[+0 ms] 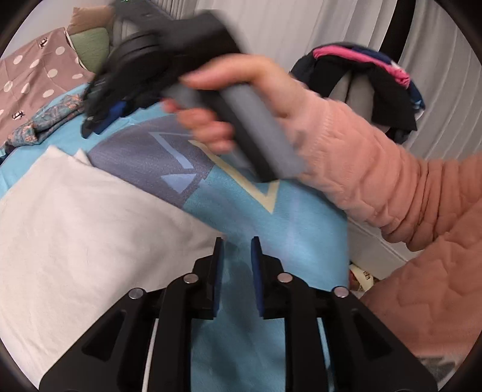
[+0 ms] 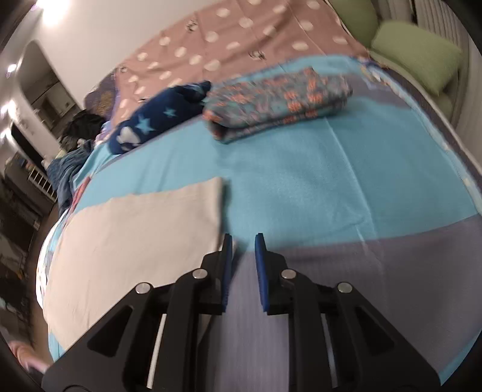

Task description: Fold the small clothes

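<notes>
Left hand-held gripper [image 1: 237,241] is sitting at a narrow gap, blue pads apart, nothing between them, hovering over the light blue blanket [image 1: 301,247] on the bed. Right hand-held gripper [image 2: 243,238] is likewise standing narrow and empty, its tips just off the right edge of the white folded cloth [image 2: 135,235]. That white cloth is lying flat on the blanket, near side of the bed, lower left in both wrist views; in the left wrist view one corner is showing a doubled layer. Further out in the left wrist view, the person's right hand [image 1: 241,99] in a pink quilted sleeve [image 1: 376,181] is gripping the handle of the other gripper, heavily blurred, so its tips can't be read there. Beyond the white cloth in the right wrist view, a folded patterned garment [image 2: 277,105] with orange marks is resting on the blanket, and a dark blue star-print piece [image 2: 156,120] is lying bunched just beside its left end, apparently touching. Behind those, a brown polka-dot sheet [image 2: 241,39] is covering the far part of the bed, green pillows [image 2: 415,57] at the far right. In the left wrist view a pile of dark and pink clothes [image 1: 376,78] is draped over a chair back, pale curtains [image 1: 301,27] behind.
</notes>
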Available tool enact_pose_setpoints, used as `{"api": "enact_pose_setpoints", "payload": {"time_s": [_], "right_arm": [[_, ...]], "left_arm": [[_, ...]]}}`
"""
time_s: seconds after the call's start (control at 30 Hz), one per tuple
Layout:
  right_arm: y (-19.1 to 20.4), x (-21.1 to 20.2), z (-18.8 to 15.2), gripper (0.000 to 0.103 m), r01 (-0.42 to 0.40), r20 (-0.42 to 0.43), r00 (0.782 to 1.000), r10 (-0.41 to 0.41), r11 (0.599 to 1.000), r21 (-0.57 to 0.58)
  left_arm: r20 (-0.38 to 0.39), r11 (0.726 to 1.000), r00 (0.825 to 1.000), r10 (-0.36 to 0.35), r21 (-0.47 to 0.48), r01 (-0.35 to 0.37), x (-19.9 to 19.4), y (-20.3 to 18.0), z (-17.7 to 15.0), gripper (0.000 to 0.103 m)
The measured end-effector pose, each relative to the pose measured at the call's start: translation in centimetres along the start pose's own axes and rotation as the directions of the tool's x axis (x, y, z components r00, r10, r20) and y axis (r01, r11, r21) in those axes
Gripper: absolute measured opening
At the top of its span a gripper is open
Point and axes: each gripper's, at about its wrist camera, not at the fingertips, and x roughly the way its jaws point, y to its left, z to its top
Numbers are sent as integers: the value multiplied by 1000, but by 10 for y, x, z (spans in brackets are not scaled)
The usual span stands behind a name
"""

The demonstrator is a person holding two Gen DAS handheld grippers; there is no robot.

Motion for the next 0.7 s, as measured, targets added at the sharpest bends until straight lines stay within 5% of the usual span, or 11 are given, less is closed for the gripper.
{"api": "enact_pose_setpoints", "payload": {"time_s": [0.13, 0.23, 0.3, 0.37, 0.4, 0.5, 0.6, 0.7], "right_arm": [[28, -38, -45, 17, -162, -38, 987, 159, 982, -99], [43, -52, -84, 23, -285, -103, 957, 273, 949, -135], [44, -48, -107, 33, -255, -148, 961, 232, 954, -159], [36, -38, -129, 25, -125, -159, 982, 97, 976, -176], [31, -44, -132, 18, -117, -118, 988, 99, 981, -153], [32, -54, -125, 18, -82, -126, 989, 72, 994, -76], [64, -65, -114, 25, 5, -74, 997, -18, 986, -166], [121, -73, -112, 39, 8, -12, 1000, -13, 949, -314]], "left_arm": [[31, 994, 998, 59, -97, -56, -28, 15, -19, 20], [59, 962, 981, 188, -214, -171, -59, 27, -44, 27], [65, 925, 961, 270, -295, -240, -81, 39, -61, 34], [57, 863, 926, 372, -388, -323, -110, 55, -92, 39], [41, 828, 908, 417, -429, -361, -120, 61, -105, 39], [17, 696, 848, 530, -580, -424, -163, 78, -147, 39], [56, 570, 758, 650, -696, -437, -223, 83, -189, 42], [63, 457, 675, 735, -781, -425, -271, 79, -237, 44]]}}
